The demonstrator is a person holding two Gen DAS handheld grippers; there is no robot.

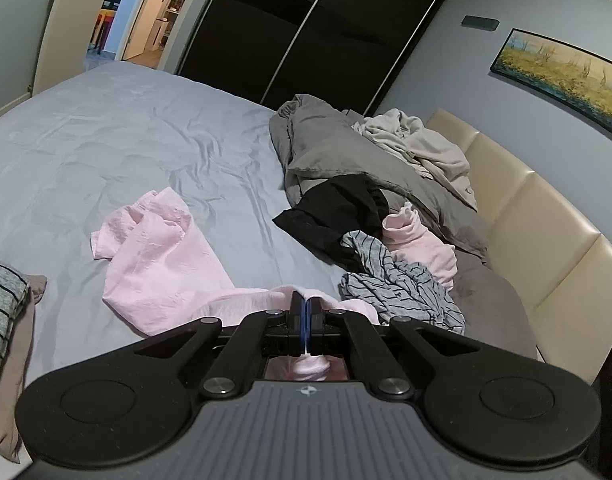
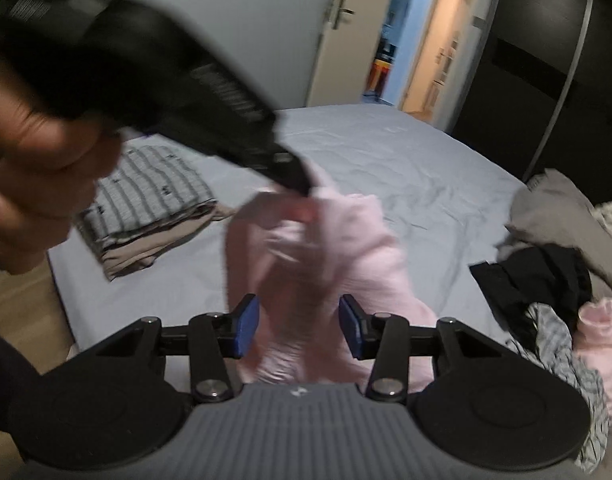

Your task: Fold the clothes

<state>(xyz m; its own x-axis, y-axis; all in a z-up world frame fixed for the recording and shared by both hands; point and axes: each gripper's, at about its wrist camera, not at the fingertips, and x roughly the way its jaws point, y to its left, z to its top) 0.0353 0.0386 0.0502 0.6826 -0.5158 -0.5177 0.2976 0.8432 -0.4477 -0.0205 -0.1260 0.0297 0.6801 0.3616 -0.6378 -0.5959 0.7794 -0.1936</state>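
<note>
The left gripper [image 1: 306, 312] has its jaws closed on a fold of the crumpled pale pink garment [image 1: 162, 256], which trails across the grey-blue bed sheet [image 1: 106, 140]; the clamped edge itself is hidden behind the jaws. In the right wrist view the same garment hangs lifted and motion-blurred, and the right gripper [image 2: 298, 328] has its jaws open on either side of it, gripping nothing. Beside the pink garment lies a jumbled heap of grey, black, striped and pink clothes [image 1: 369, 216], and a folded striped stack [image 2: 146, 200] sits partly cut off.
</note>
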